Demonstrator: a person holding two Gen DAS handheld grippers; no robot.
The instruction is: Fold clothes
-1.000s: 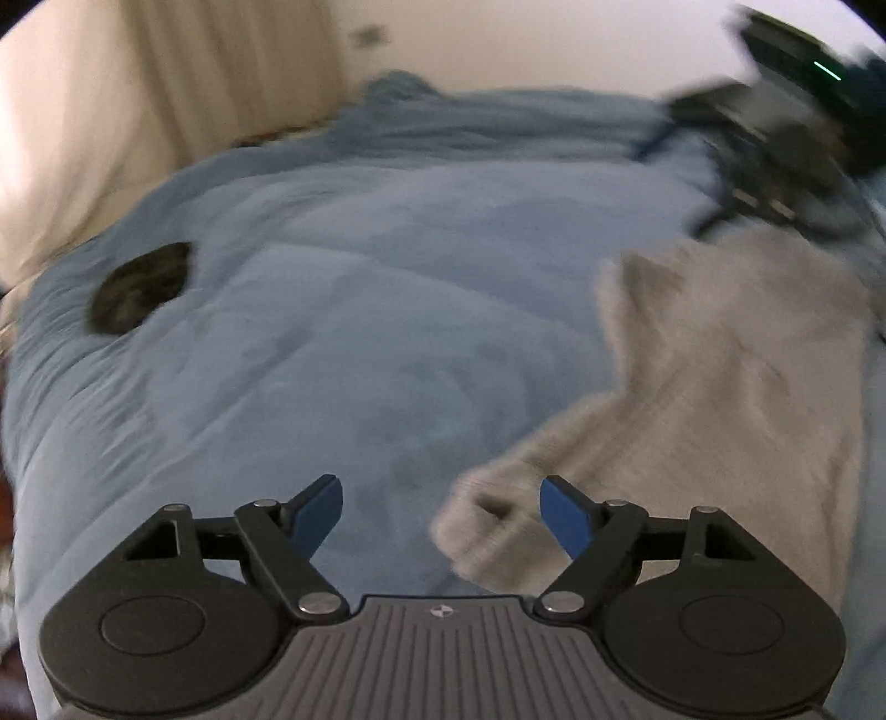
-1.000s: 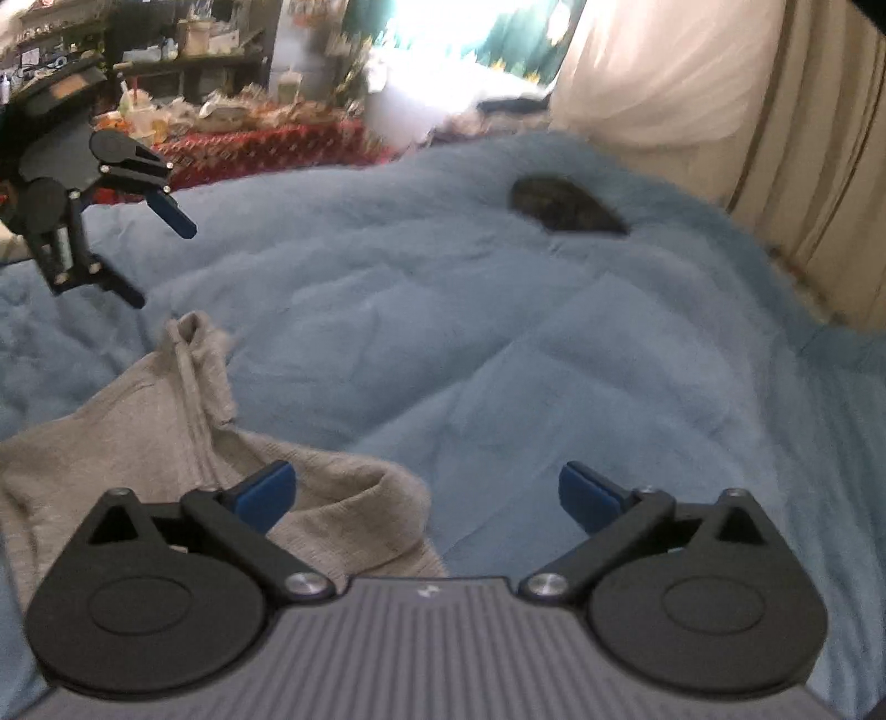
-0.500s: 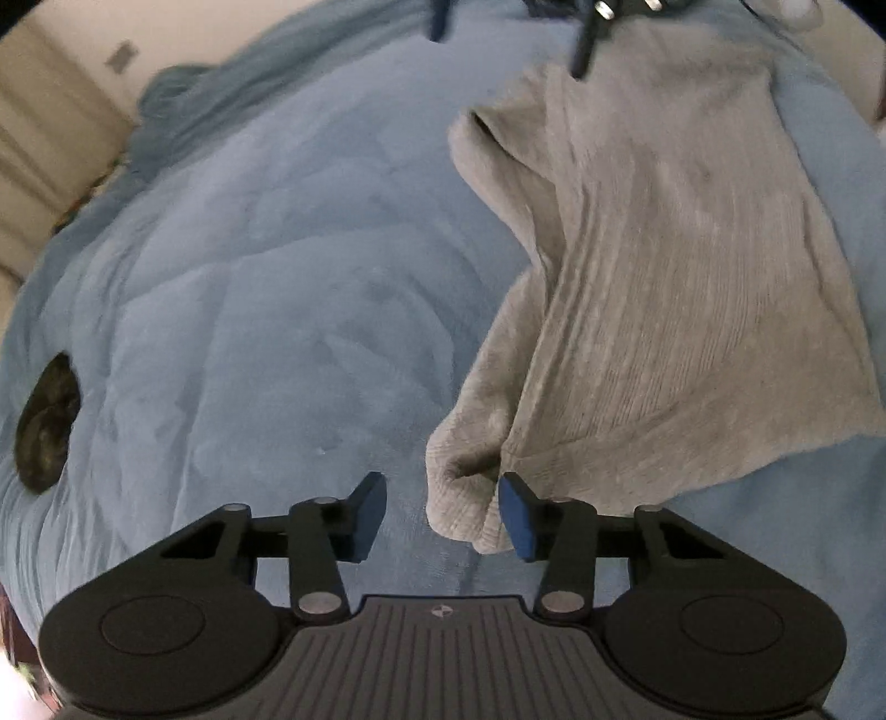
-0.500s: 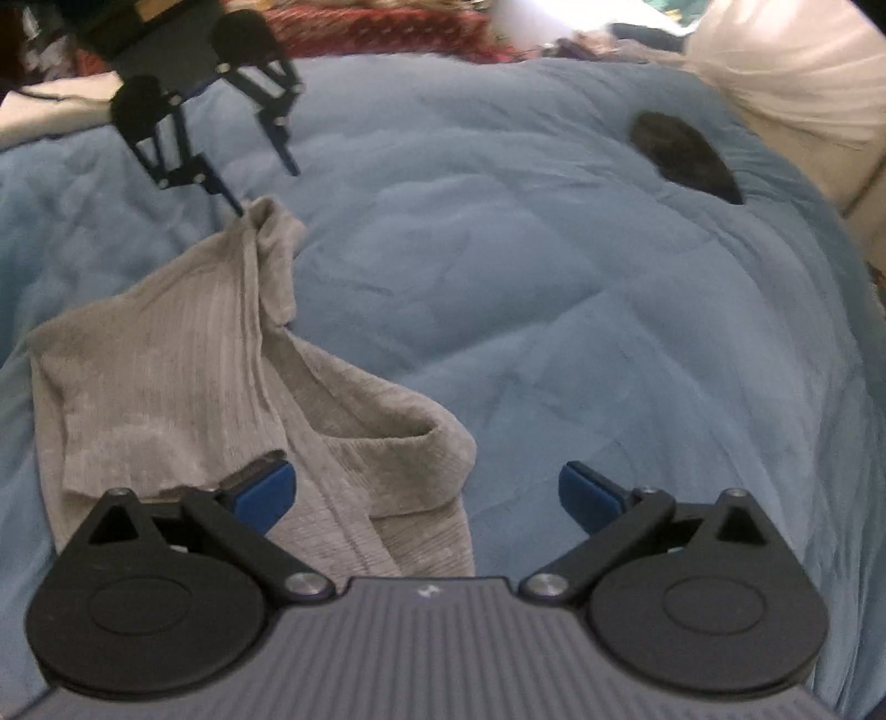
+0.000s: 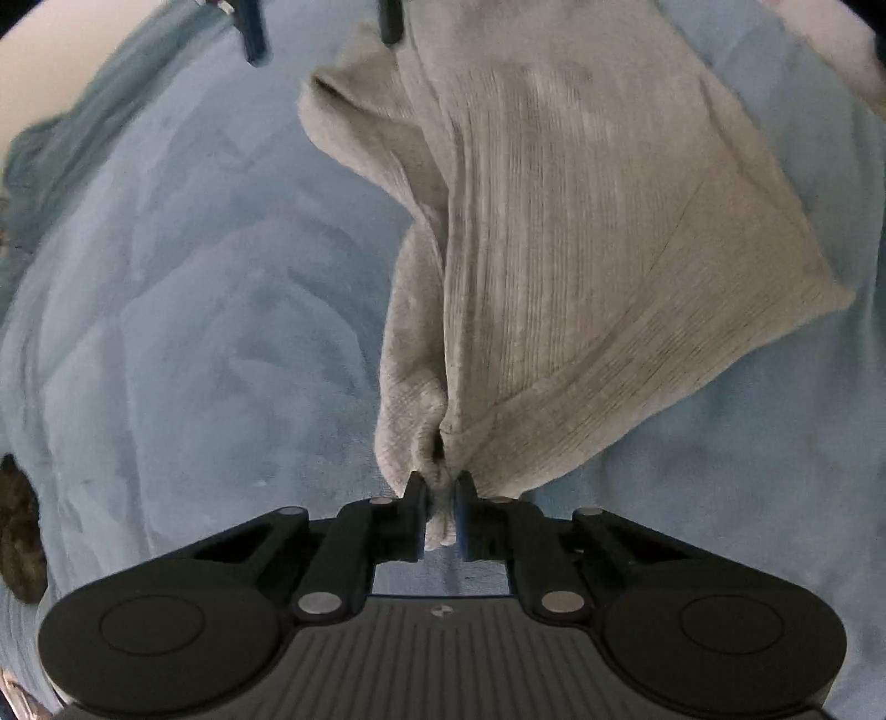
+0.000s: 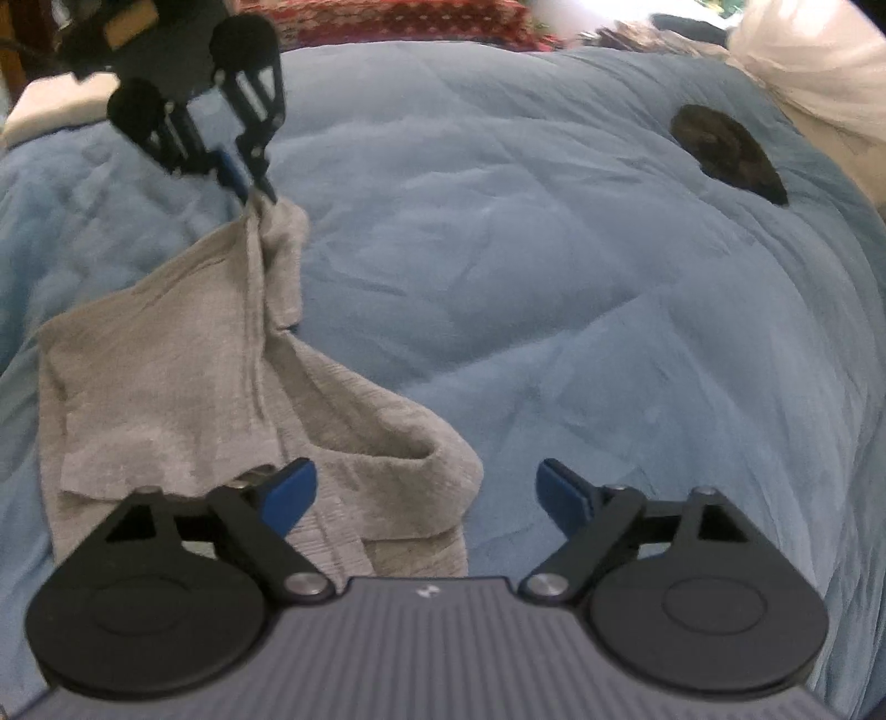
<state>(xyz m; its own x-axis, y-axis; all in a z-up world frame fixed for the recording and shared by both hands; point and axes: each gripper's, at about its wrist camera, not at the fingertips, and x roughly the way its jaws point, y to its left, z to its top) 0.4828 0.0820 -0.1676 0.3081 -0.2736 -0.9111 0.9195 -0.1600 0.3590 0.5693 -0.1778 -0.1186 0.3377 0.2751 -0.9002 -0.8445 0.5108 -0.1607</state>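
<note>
A grey ribbed garment [image 5: 581, 249] lies rumpled on a blue quilt [image 5: 194, 332]. My left gripper [image 5: 440, 493] points steeply down, its jaws closing, pads pinched on the garment's near corner. In the right wrist view the same left gripper [image 6: 255, 188] grips the garment [image 6: 166, 376] at its far tip. My right gripper [image 6: 426, 487] hovers over the opposite end. Its jaws are wide and closing, and a folded edge of the garment lies between the fingers, nearer the left one, without either pad pressing it. The right gripper's fingers [image 5: 390, 33] show at the top of the left wrist view.
The blue quilt [image 6: 554, 277] covers the whole bed. A dark round object [image 6: 725, 155] rests on it far right and shows at the left edge [image 5: 19, 531] from the other side. Beyond the bed are a red patterned cloth [image 6: 398, 22] and pale fabric [image 6: 819, 72].
My left gripper rolled, dropped onto the garment's corner and closed on it. My right gripper tilted down over the other end and its jaws narrowed slightly.
</note>
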